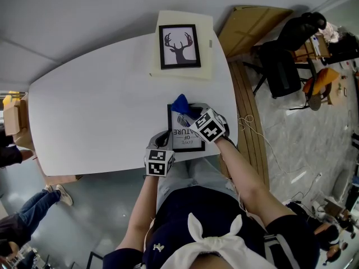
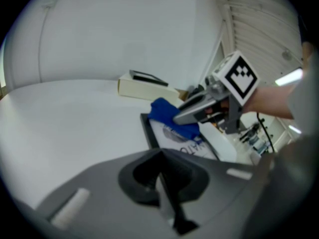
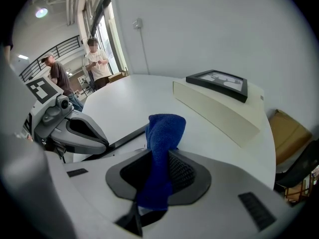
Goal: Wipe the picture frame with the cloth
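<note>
A black picture frame with a printed white sheet lies flat near the front edge of the white table. My right gripper is shut on a blue cloth, which rests on the frame's far end. In the right gripper view the cloth sticks up from between the jaws of the right gripper. My left gripper is at the frame's left edge with its jaws together and nothing visible between them. The left gripper view shows the frame just past the left gripper, and the cloth under the right gripper.
A cream box carrying a black-framed deer picture sits at the table's far side. Cardboard, a black chair and wooden slats stand to the right. Two people stand in the background.
</note>
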Motion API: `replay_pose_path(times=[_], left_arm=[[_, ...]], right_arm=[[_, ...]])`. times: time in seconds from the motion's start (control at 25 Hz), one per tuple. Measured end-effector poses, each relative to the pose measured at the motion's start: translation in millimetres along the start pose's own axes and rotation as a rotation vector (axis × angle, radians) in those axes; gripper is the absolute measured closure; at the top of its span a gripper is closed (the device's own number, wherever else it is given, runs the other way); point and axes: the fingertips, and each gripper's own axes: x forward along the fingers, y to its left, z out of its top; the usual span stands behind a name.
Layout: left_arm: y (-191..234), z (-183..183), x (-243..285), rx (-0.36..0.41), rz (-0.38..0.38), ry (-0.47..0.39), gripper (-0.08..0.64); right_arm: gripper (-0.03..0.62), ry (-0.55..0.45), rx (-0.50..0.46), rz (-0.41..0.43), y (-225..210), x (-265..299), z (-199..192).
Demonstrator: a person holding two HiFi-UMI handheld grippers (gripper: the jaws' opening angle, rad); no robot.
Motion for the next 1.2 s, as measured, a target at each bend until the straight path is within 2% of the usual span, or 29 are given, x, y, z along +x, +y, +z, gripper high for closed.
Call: replay_pose_path(times=[0.24,0.52,0.84,1.2], left_arm=[[0,1,-2,-0.013,0.005,-0.006,0.558],[1,1,-1,-0.008,0.007,-0.011,0.557],[1,1,-2,-0.012,0.014,-0.019,0.557],[0,2,0,-0.017,0.009,-0.014,0.557]], right_arm=[[0.505,-0.012,0.03,0.036,2,0,-1],[0.505,0.024,0.046,0.054,2,-2,-6],[0.505,0.02,0.043,0.041,9,-2,-9],[0.505,0.014,0.086,0.044,16,0,-11]])
